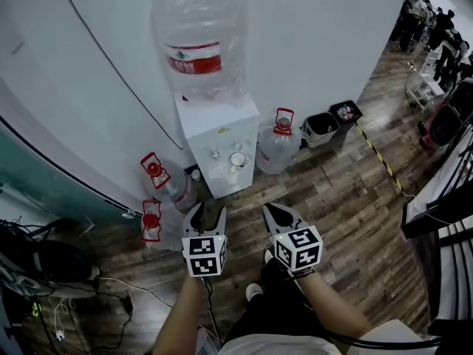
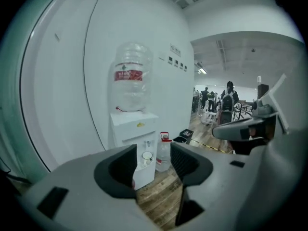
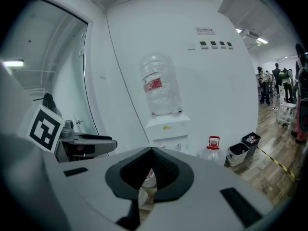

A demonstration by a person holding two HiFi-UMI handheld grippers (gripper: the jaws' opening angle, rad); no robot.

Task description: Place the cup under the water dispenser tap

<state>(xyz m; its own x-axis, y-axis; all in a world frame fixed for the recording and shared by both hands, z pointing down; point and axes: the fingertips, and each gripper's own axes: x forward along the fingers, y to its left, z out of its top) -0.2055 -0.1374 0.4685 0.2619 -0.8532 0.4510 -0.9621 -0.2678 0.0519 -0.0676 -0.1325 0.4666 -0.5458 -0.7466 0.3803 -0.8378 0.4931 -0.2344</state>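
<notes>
Left gripper (image 1: 206, 217): held over the wood floor (image 1: 347, 220) in front of the dispenser (image 1: 220, 143). Jaws spread partway, with nothing between them. The left gripper view shows only the dispenser and floor through the gap.

Right gripper (image 1: 276, 213): held beside the left one, at about the same level. Jaws pressed together at the tips and holding nothing, as the right gripper view confirms.

Cables (image 1: 111, 291) lie on the floor at the person's left.

Two red-capped bottles (image 1: 164, 185) lie on the floor left of the dispenser. A third bottle (image 1: 278, 143) stands upright just right of it.

Cup (image 1: 238, 160): white, upright in the dispenser's front recess, on the right side at the taps. It is well apart from both grippers. Exact alignment under a tap cannot be told.

A large clear bottle (image 1: 198, 39) with a red label is inverted on top of the dispenser. The dispenser stands against the white wall (image 1: 318, 28).

Two bins (image 1: 322, 127) stand by the wall further right. People (image 1: 432, 21) stand at the far end of the room.
</notes>
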